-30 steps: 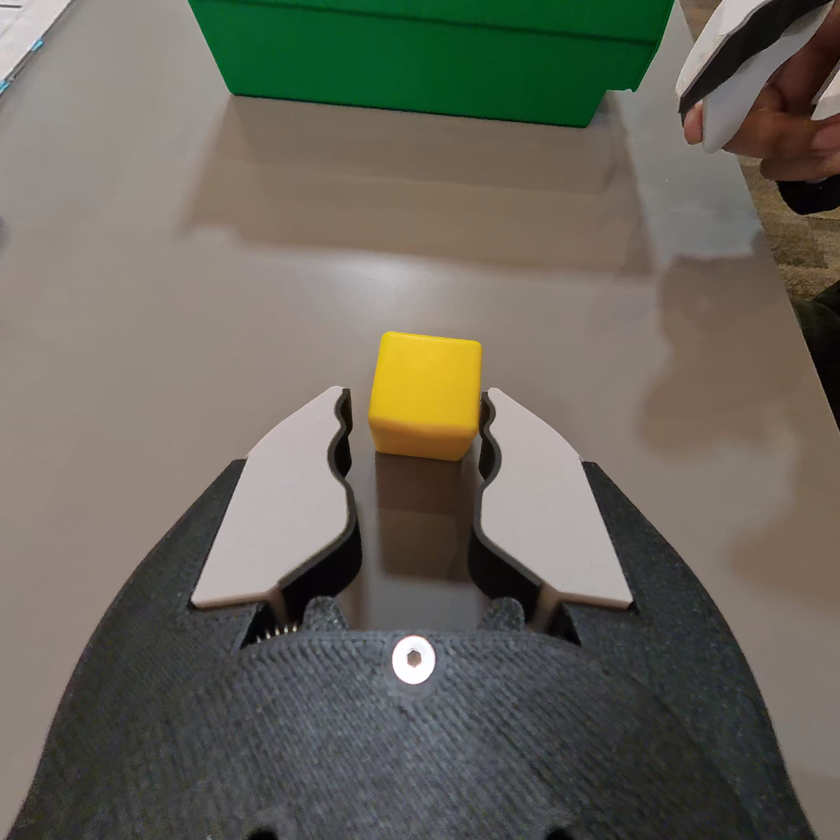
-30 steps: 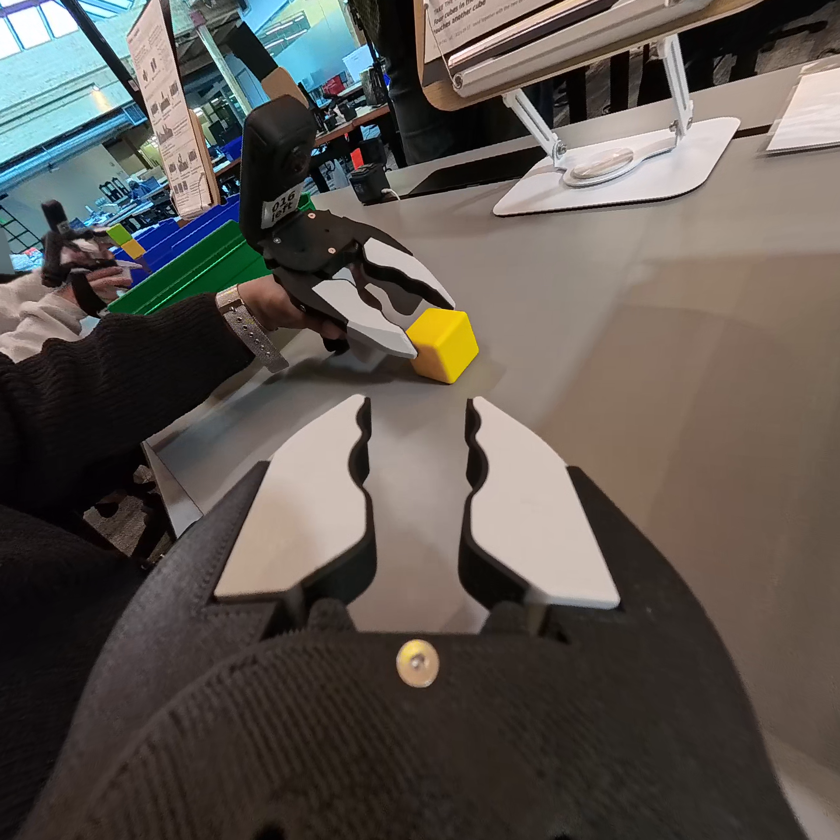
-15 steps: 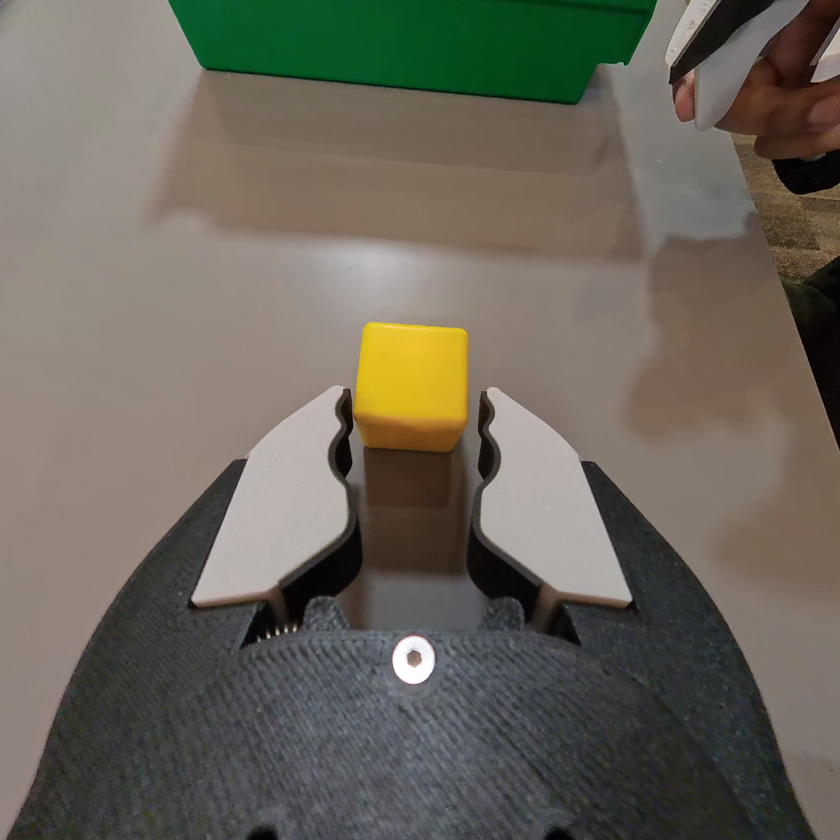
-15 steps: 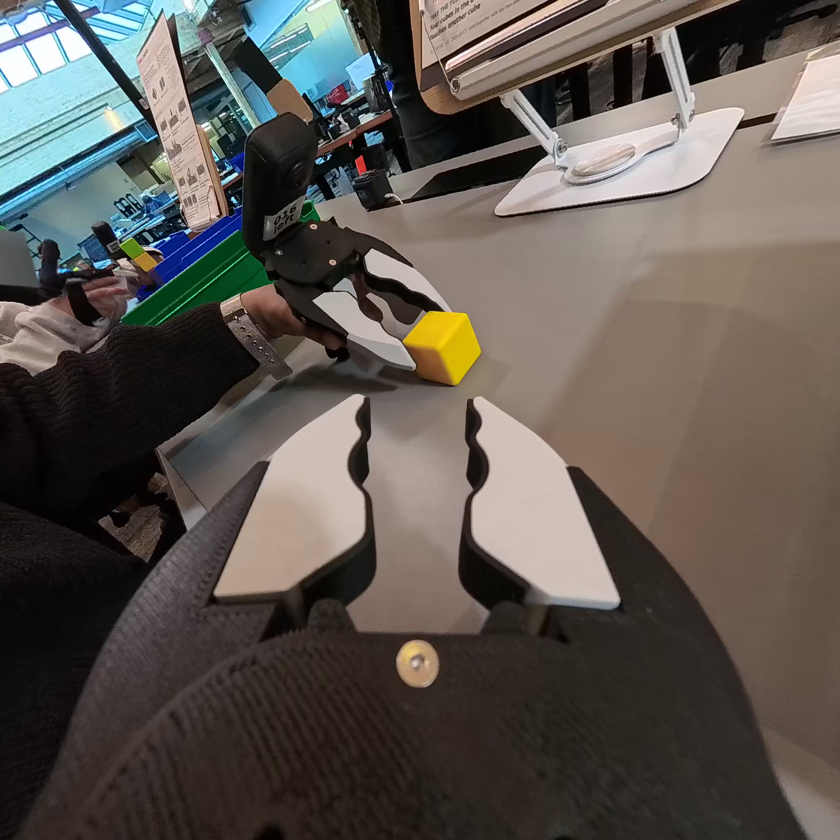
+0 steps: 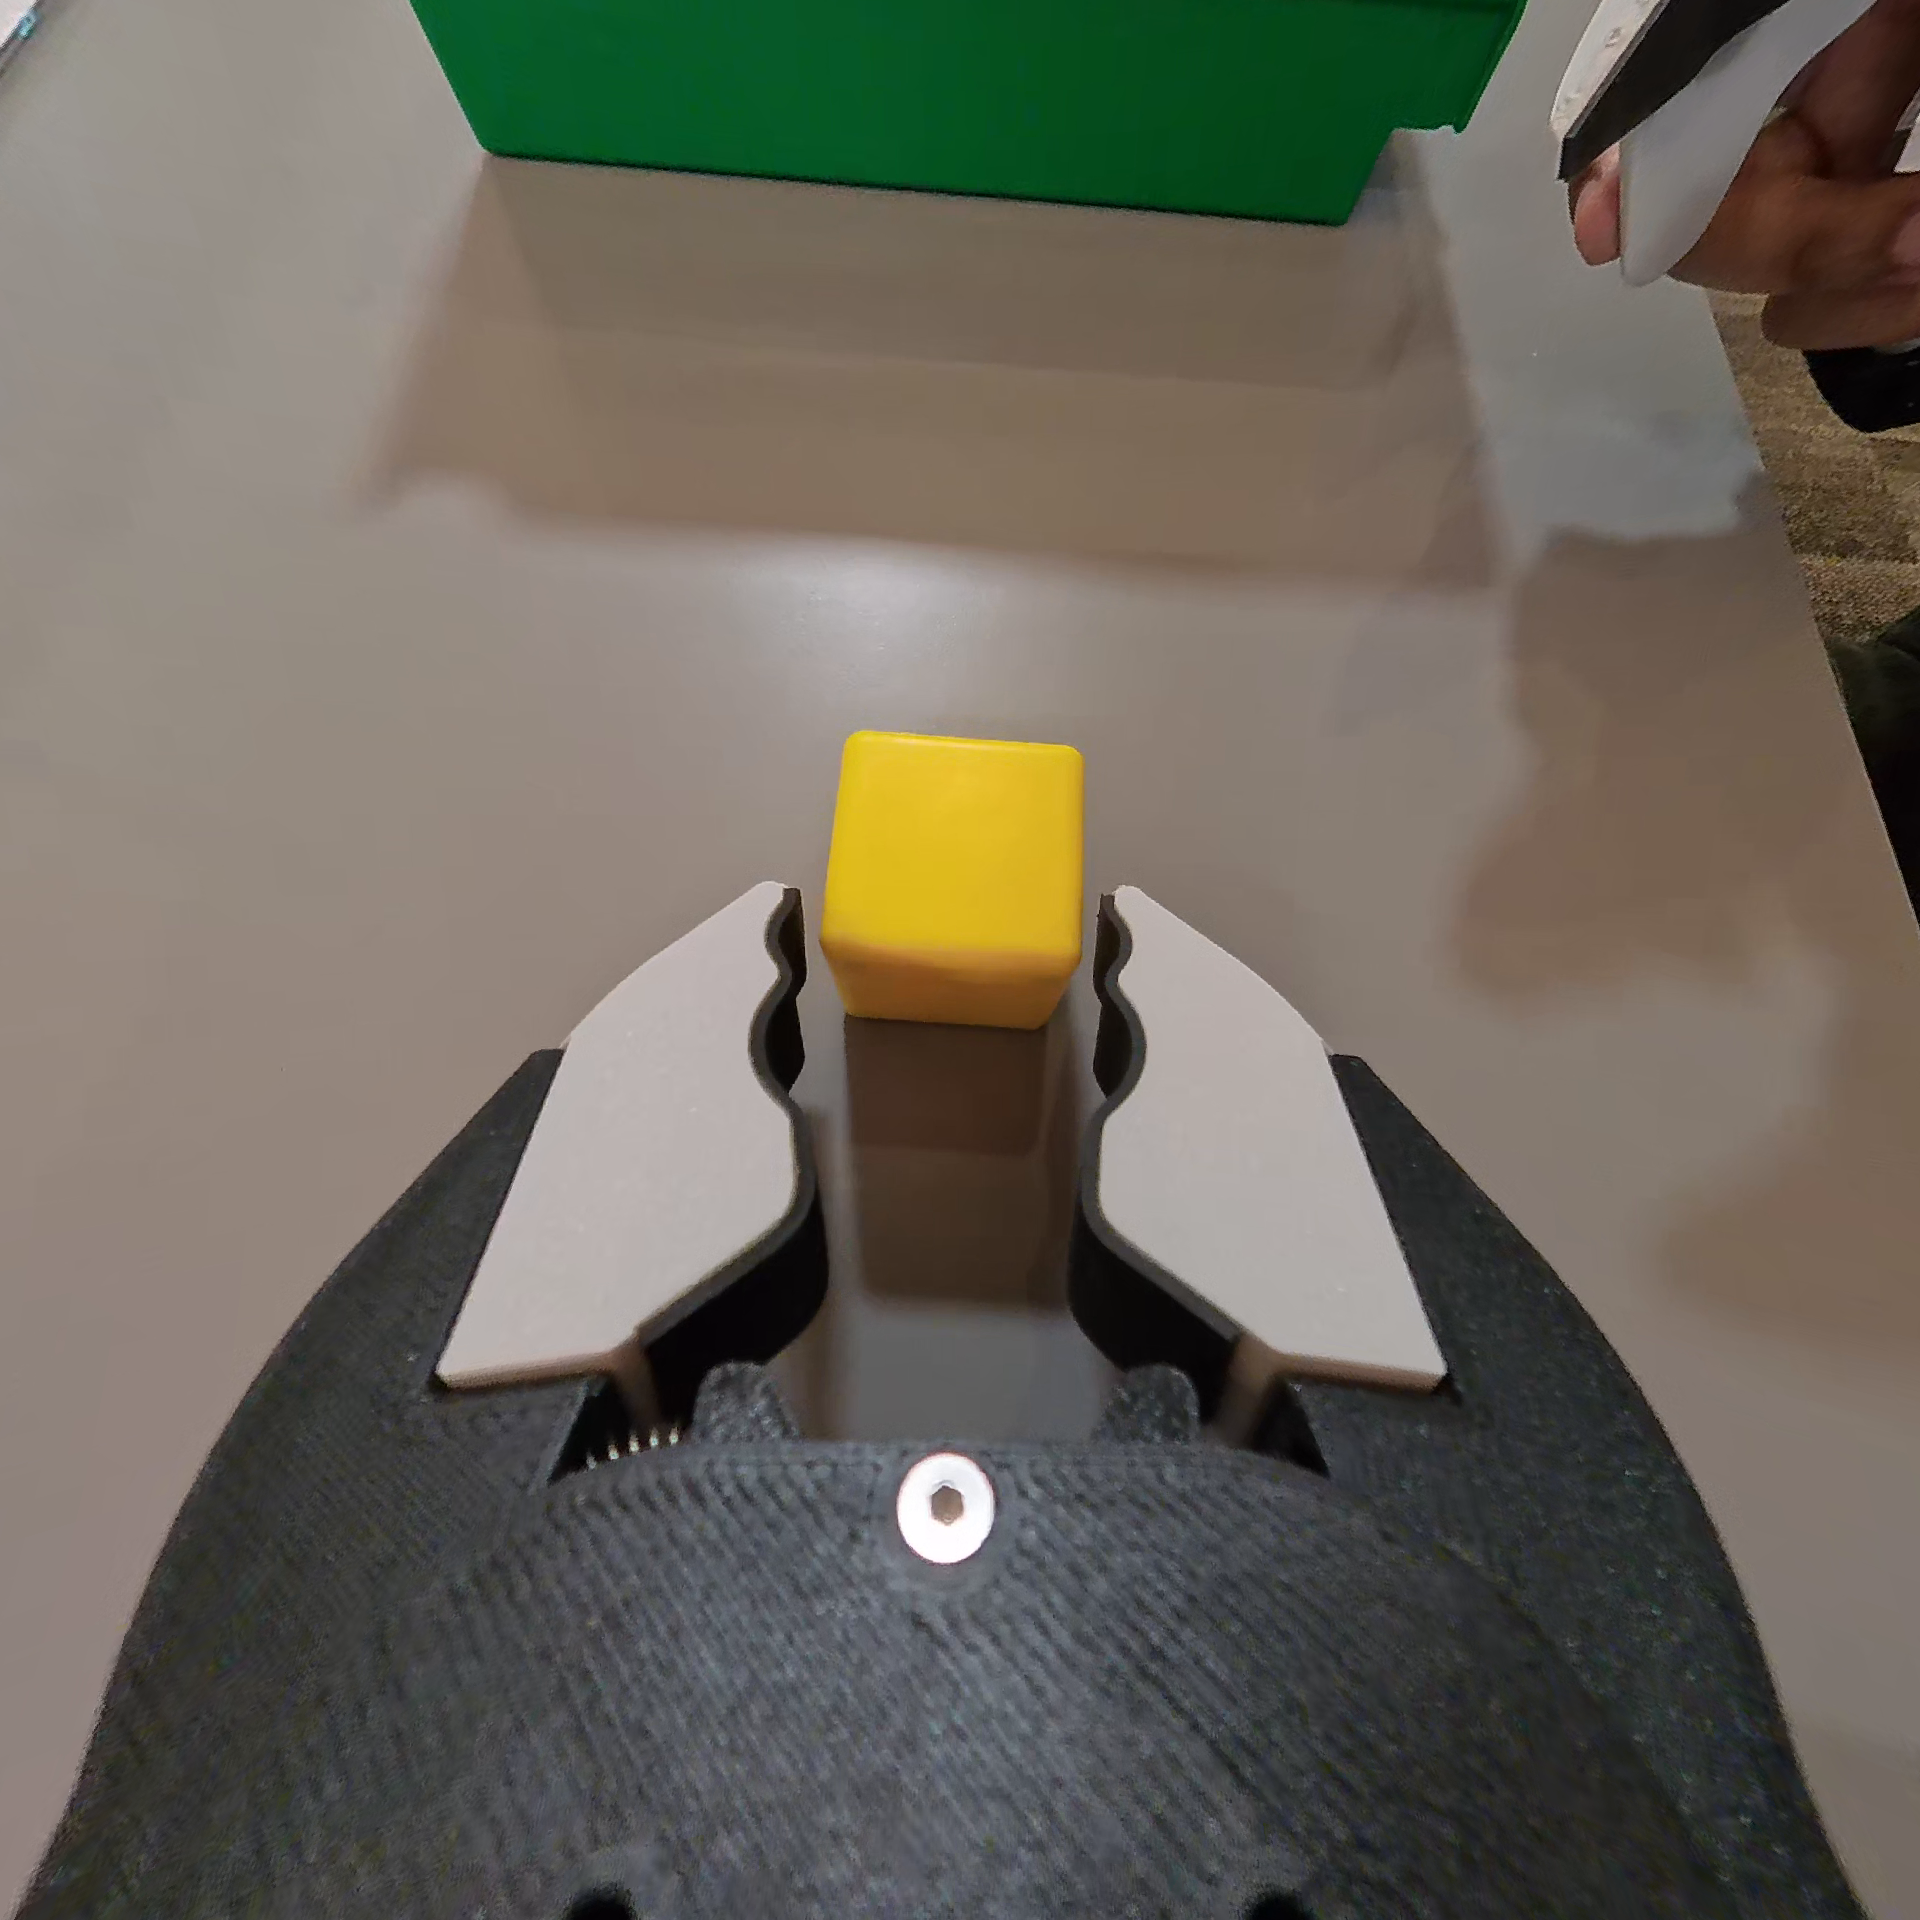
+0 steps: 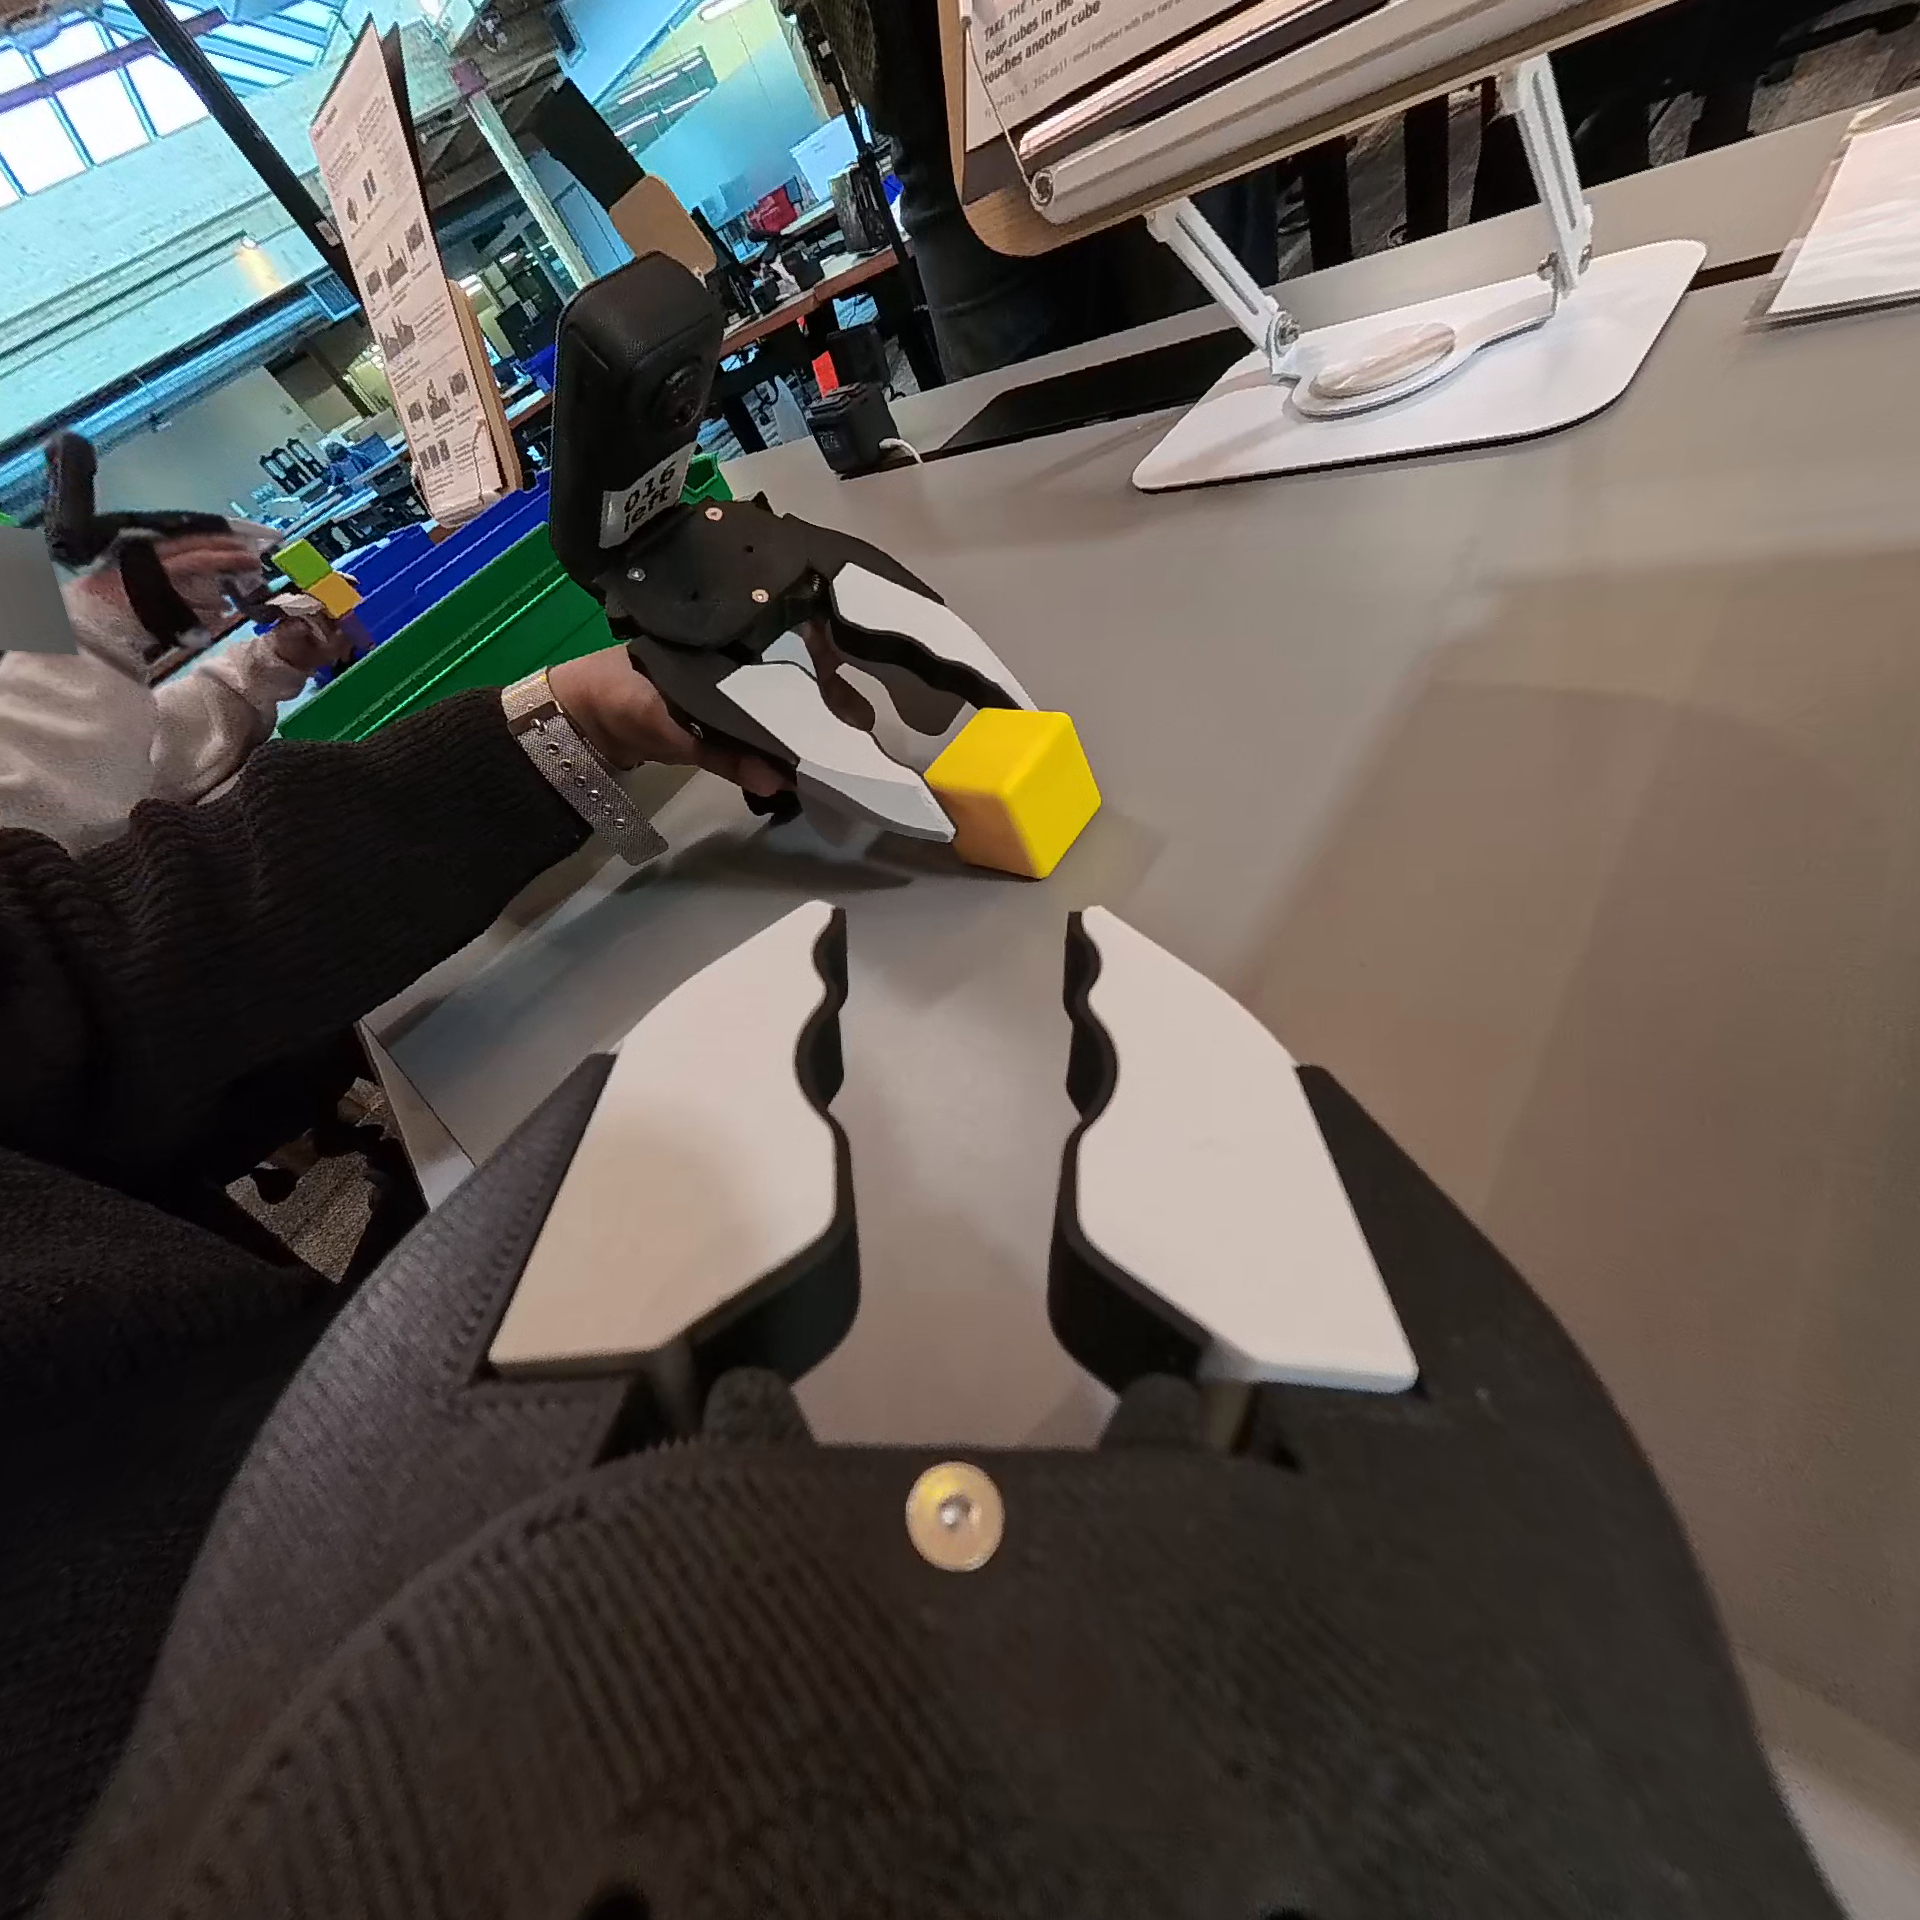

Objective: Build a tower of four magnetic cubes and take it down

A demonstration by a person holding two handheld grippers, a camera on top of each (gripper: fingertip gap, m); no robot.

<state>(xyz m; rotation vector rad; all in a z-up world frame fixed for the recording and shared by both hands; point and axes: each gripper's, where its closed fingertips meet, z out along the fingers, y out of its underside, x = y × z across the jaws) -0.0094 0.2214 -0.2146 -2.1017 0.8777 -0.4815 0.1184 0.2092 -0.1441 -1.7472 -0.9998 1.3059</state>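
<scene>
- Left wrist view: grey table (image 5: 312, 623), green bin (image 5: 935, 94) at far edge.
- White stand (image 6: 1455, 384) far side of table in right wrist view.
- Left gripper (image 5: 948, 940) low on table, fingers wide, holding nothing; cube sits just ahead, between the tips, small gaps both sides.
- Right gripper (image 6: 954, 935) off to the side, fingers wide, empty, well apart from cube.
- Yellow cube (image 5: 954, 873) upright on table, mid-table, near bin side.
</scene>
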